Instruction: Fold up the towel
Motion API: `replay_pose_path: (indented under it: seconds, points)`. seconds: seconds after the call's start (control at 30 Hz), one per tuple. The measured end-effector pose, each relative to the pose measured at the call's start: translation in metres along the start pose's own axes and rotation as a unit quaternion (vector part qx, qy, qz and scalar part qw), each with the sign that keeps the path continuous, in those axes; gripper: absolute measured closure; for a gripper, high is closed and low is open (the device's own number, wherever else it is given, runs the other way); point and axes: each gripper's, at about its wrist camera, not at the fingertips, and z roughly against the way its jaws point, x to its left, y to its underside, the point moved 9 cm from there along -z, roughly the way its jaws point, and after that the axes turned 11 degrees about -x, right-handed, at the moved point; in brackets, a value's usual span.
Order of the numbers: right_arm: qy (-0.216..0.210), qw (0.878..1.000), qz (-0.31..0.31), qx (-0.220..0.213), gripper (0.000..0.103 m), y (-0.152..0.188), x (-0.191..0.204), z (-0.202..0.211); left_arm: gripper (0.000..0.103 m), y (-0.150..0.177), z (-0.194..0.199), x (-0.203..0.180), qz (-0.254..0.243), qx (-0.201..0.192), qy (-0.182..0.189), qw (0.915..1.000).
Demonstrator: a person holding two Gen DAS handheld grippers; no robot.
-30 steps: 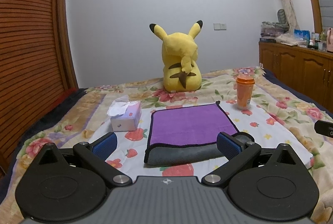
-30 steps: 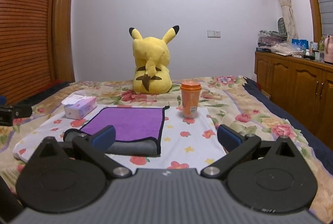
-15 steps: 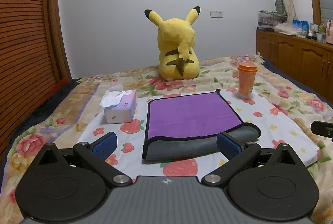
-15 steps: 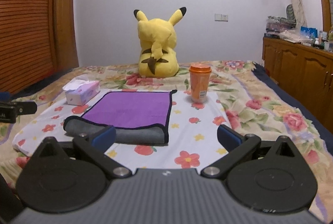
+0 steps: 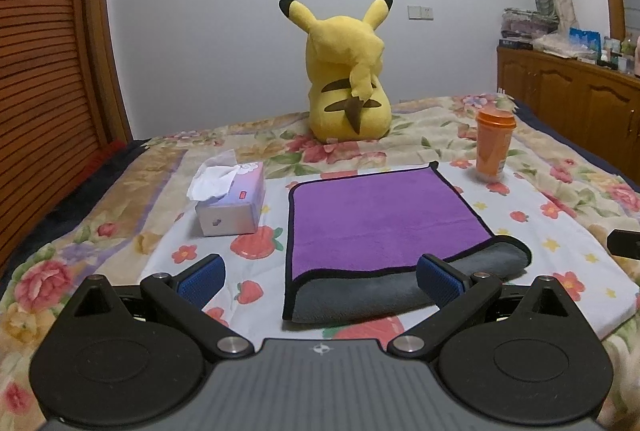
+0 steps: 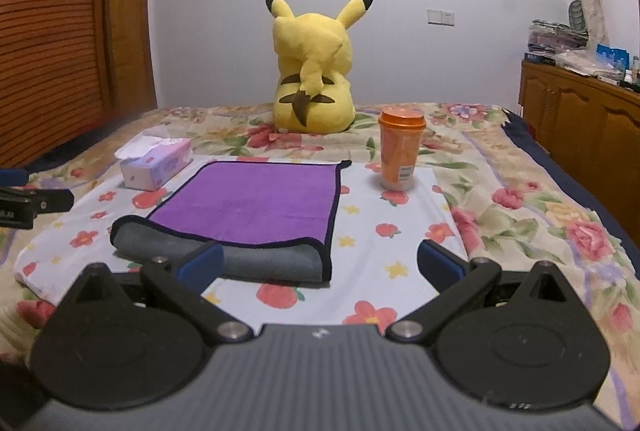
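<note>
Hiding the towel's (image 5: 384, 219) near grey edge, both grippers, left (image 5: 320, 273) and right (image 6: 320, 263), gape empty; towel lies folded on bed (image 6: 500, 215) between tissue box (image 5: 230, 205) and cup (image 5: 494, 147), plush (image 5: 346, 71) behind.

The room is evenly but dimly lit from overhead, with a cool cast on the far wall (image 5: 240, 11). Soft shadows are thrown under the towel (image 5: 380, 223). Strong fisheye bending is seen at the edges. Slight blur is noticed in the right wrist view.
</note>
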Motion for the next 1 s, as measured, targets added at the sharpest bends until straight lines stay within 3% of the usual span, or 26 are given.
replay_pose_path:
  seconds: [0.67,0.87,1.0]
  points:
    - [-0.028,0.998,0.021,0.049,0.000,0.016,0.013,-0.073,0.000,0.039,-0.082,0.020,-0.012,0.052,0.001,0.9986]
    - [-0.037,0.997,0.026,0.064,0.001,0.024,0.020,-0.089,0.001,0.050,-0.104,0.037,0.026,0.074,0.006,0.9969]
    - [-0.037,0.996,0.026,0.075,0.012,0.029,0.021,-0.100,0.004,0.049,-0.112,0.048,0.045,0.070,0.008,0.9965]
